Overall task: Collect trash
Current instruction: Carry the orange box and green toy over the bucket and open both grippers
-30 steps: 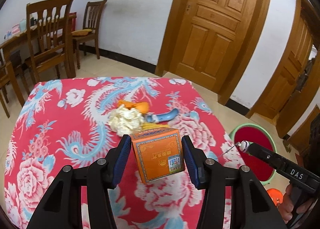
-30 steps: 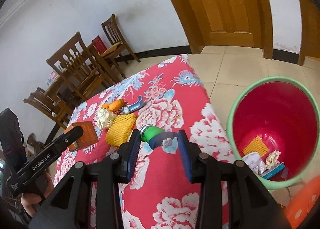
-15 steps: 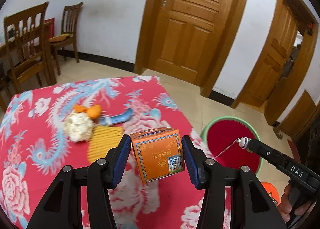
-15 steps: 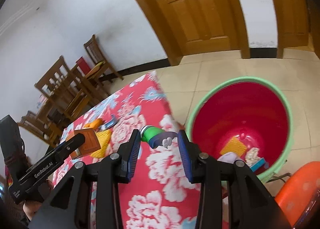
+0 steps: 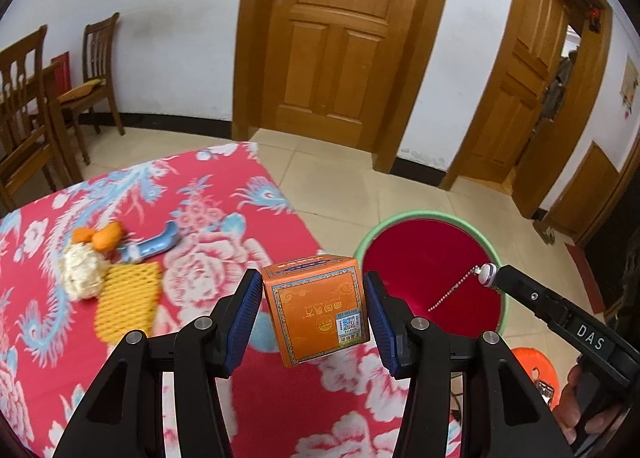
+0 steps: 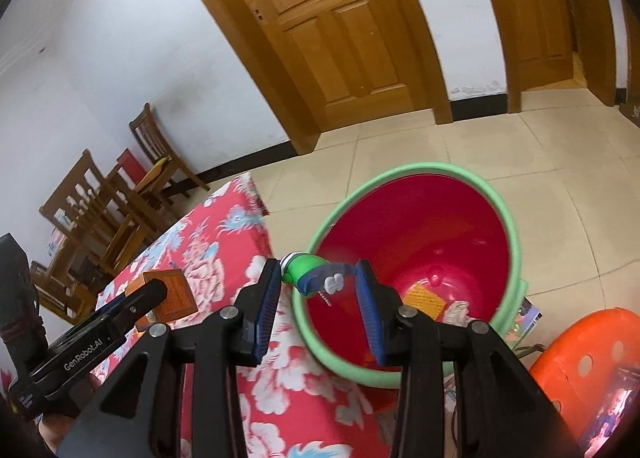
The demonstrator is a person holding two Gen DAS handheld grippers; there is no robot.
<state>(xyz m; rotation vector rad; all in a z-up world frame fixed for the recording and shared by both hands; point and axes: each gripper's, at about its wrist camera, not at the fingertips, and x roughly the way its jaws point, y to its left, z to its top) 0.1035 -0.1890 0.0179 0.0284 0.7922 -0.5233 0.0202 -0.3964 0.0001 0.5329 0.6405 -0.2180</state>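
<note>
My left gripper (image 5: pixel 314 304) is shut on an orange box (image 5: pixel 318 306) and holds it above the table's right edge, beside the red bin with a green rim (image 5: pixel 502 312). My right gripper (image 6: pixel 318 284) is shut on a small green and blue toy with a bead chain (image 6: pixel 310 272), held over the near rim of the bin (image 6: pixel 516 254). The bin holds several scraps at its bottom. The box also shows in the right wrist view (image 6: pixel 176 294). The right gripper's tip and chain show in the left wrist view (image 5: pixel 490 274).
A yellow foam net (image 5: pixel 128 298), a white crumpled wad (image 5: pixel 82 270), orange peel (image 5: pixel 106 238) and a blue item (image 5: pixel 154 246) lie on the red floral tablecloth (image 5: pixel 216 213). An orange stool (image 6: pixel 588 362) stands right of the bin. Wooden chairs (image 5: pixel 92 77) stand at the far left.
Both grippers have swung right from over the table toward the bin, each keeping its object. The toy now hangs over the bin's rim; the box has reached the table's right edge.
</note>
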